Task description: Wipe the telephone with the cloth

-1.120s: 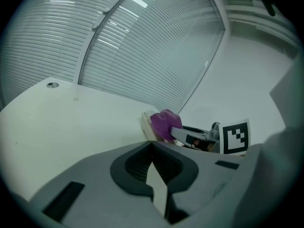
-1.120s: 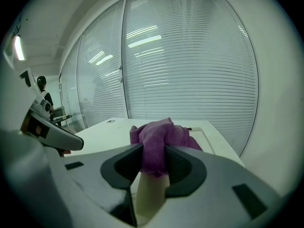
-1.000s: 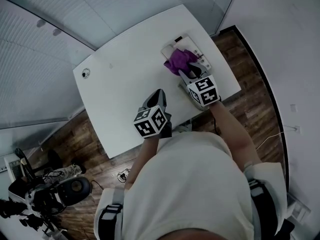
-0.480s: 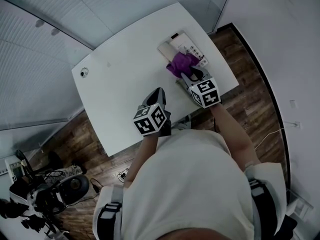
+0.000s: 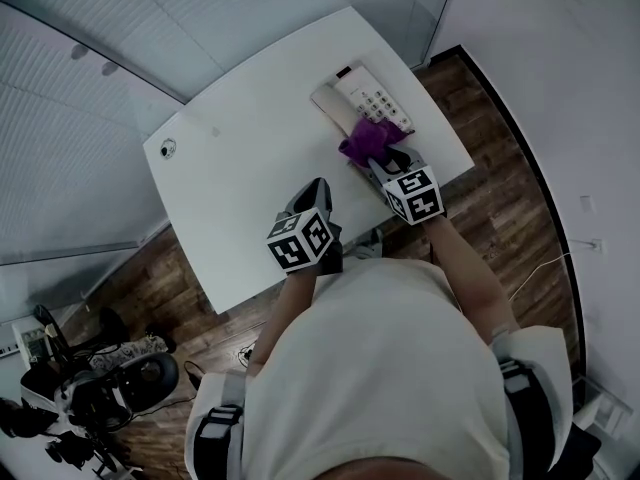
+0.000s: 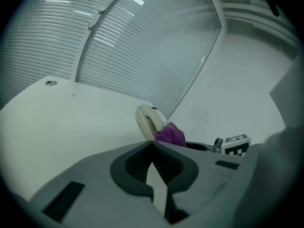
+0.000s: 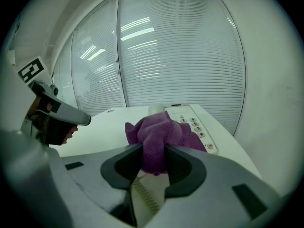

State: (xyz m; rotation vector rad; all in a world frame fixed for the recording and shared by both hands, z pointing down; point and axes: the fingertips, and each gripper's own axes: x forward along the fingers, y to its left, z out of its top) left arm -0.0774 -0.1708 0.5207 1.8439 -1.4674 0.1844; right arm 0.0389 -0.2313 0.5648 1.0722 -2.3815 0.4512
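A white telephone (image 5: 363, 98) with a keypad lies at the far right corner of the white table (image 5: 240, 178). My right gripper (image 5: 375, 157) is shut on a purple cloth (image 5: 366, 137), which rests on the phone's near end. In the right gripper view the cloth (image 7: 159, 133) bunches between the jaws, with the keypad (image 7: 192, 125) beyond it. My left gripper (image 5: 318, 185) hovers shut and empty over the table's near edge. In the left gripper view the handset (image 6: 148, 121) and cloth (image 6: 171, 135) lie ahead of the left gripper (image 6: 152, 144).
A small round grommet (image 5: 167, 149) sits at the table's far left. Windows with blinds (image 5: 120, 48) border the table's far side. Wooden floor (image 5: 500, 198) runs to the right, and camera gear (image 5: 90, 393) stands on the floor at lower left.
The right gripper has drawn the purple cloth toward me along the telephone, uncovering the keypad and handset. The left gripper has stayed in place.
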